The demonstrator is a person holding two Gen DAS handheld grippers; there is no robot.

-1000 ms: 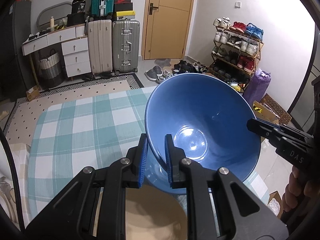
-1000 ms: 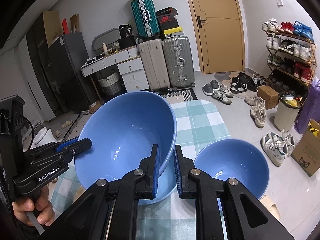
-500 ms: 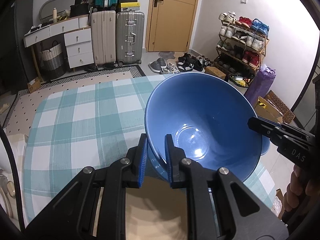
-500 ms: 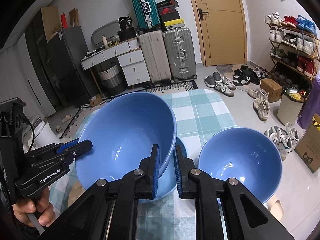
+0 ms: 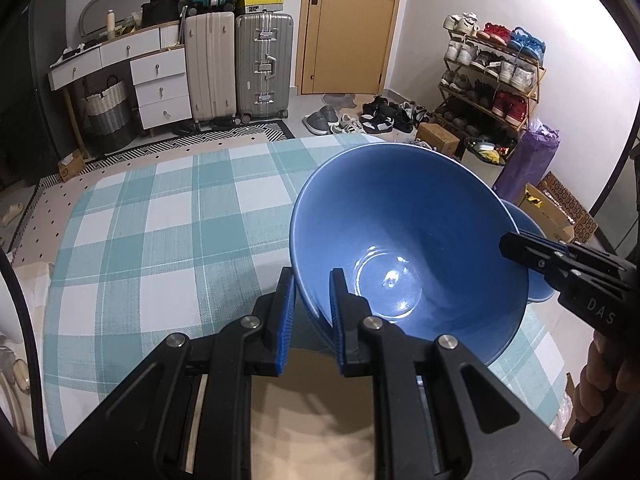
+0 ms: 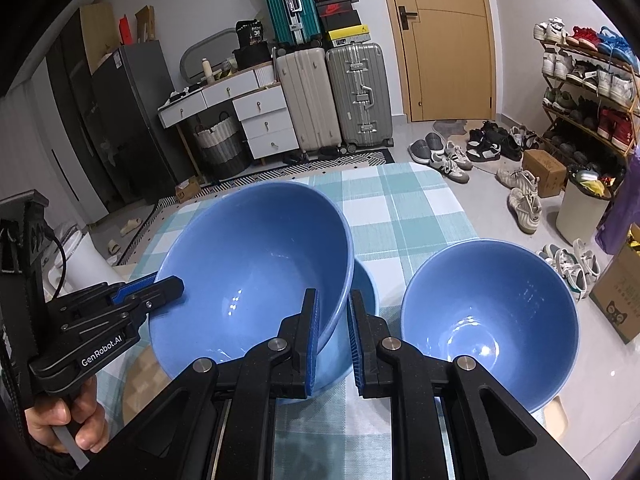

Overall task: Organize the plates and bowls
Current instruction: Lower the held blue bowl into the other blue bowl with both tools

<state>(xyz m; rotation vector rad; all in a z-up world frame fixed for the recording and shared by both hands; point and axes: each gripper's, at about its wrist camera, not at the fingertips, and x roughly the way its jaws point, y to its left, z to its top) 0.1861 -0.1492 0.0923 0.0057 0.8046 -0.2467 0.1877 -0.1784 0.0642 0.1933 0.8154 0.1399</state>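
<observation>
Spanning both tools (image 5: 310, 316) (image 6: 334, 336), blue bowl (image 5: 404, 248).

Three glossy blue bowls over the checked tabletop

The large bowl (image 6: 248, 272) is tilted, its rim gripped at both sides, sitting in a second bowl (image 6: 366, 284) beneath; a third bowl (image 6: 488, 320) stands upright just right of them.
</observation>
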